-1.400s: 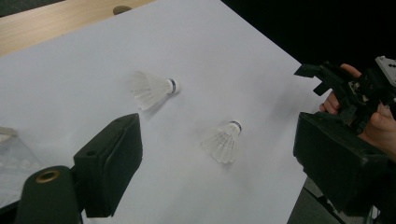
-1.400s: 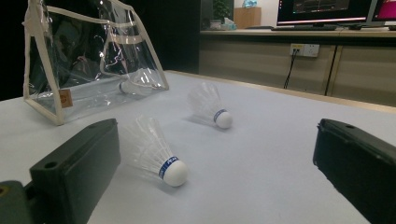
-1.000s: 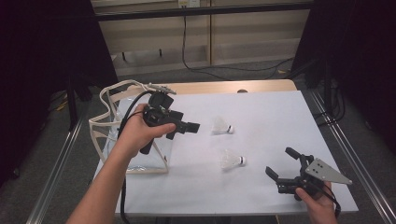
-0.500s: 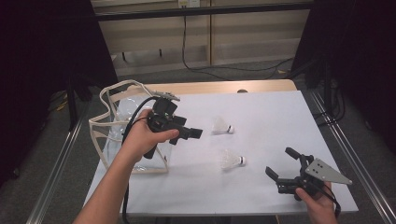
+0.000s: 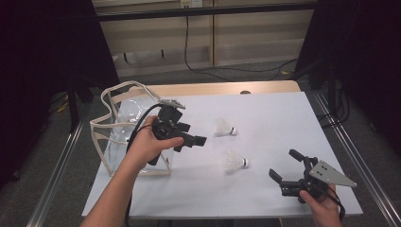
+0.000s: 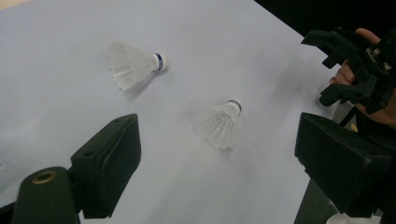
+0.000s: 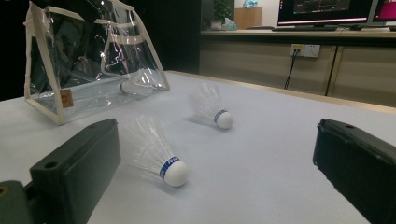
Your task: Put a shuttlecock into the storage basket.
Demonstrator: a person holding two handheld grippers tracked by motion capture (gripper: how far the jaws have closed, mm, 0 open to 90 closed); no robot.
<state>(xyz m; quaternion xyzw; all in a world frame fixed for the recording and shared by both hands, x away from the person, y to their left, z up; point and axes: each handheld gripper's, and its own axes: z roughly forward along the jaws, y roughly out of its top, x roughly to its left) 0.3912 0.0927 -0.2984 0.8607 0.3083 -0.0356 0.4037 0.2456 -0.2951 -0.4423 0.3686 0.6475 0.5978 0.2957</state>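
bright even light on white table [image 5: 265, 118], dark surroundings, soft shadows, mild blur

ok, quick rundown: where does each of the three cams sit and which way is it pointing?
High view: above the person's side, looking forward and down on the table; forearms, left gripper, right gripper.
Left gripper view: between its open jaws, down at two shuttlecocks, near and far; right gripper beyond.
Right gripper view: low over the table, between open jaws, toward the clear bag, which holds a third shuttlecock.
Shared: both loose shuttlecocks appear in all three.
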